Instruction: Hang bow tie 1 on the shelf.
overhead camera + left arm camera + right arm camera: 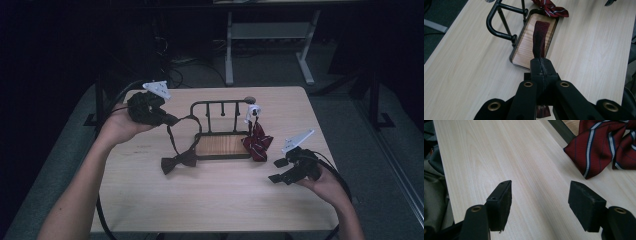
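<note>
Left gripper [167, 119], fingers clenched on the dark bow tie's strap [539, 40], should lift toward the rack [220, 106] (right gripper [281, 170] released).

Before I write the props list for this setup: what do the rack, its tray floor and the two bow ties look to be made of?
Rack: probably metal rod, black painted with a slight sheen on its bends. Tray floor: wood or wood-look laminate, with visible straight grain. Dark bow tie, whose strap sits in the left gripper's shut jaws: matte woven cloth. Striped bow tie: red woven fabric, faint sheen, maybe satin or polyester.
</note>
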{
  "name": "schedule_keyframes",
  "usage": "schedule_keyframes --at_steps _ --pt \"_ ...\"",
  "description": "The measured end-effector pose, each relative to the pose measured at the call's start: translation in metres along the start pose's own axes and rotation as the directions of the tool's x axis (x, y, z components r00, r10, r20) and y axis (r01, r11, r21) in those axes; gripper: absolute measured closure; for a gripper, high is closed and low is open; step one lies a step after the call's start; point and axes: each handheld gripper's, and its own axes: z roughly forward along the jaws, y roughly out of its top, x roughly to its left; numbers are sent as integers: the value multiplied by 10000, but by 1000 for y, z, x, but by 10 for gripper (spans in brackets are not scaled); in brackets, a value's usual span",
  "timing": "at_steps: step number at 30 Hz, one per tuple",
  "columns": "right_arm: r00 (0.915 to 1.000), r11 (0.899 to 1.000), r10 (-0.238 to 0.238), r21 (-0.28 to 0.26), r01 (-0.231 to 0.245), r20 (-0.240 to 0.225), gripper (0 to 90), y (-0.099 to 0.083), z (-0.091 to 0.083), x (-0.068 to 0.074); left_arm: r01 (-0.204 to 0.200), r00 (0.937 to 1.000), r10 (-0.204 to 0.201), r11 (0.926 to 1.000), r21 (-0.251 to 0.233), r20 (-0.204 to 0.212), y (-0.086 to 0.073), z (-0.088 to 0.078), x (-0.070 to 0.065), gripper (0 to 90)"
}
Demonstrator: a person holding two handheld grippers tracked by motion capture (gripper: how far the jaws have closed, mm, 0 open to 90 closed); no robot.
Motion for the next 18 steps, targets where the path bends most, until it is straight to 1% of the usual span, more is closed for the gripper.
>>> schedule_keyframes --at_steps 1,2,3,6,7,10,11,12,13,18 --pt "10000 10000 -40 -7 40 52 351 0 0 0 -63 10000 63 9999 116 -48 2 0 3 900" --pt "10000 10000 -40 -7 40 52 351 0 0 0 -63 10000 63 9999 116 -48 2 0 3 900" --pt "10000 10000 -23 -48 24 73 351 0 -1 0 -8 10000 9 9998 190 -40 2 0 5 900" --pt "10000 10000 -46 -44 46 89 351 0 -2 0 65 10000 -64 9998 198 -54 3 0 7 900" --pt "9999 10000 -63 -35 64 88 351 0 -2 0 146 9998 -144 9997 205 -99 3 0 9 900" --pt "9999 10000 -69 -35 69 81 351 0 -2 0 172 9998 -169 9995 250 -119 4 0 12 900" --pt "10000 10000 -27 -47 27 46 351 0 -2 1 249 9996 -246 9994 247 -114 5 1 14 900" --pt "10000 10000 -30 -56 31 53 351 0 -2 1 119 9998 -113 9993 364 -153 6 1 16 900" --pt "10000 10000 -30 -56 31 53 351 0 -2 1 119 9998 -113 9993 364 -153 6 1 16 900" --pt "9999 9999 -54 -93 55 117 351 -1 -4 1 272 9995 -261 9983 525 -201 10 3 23 900"
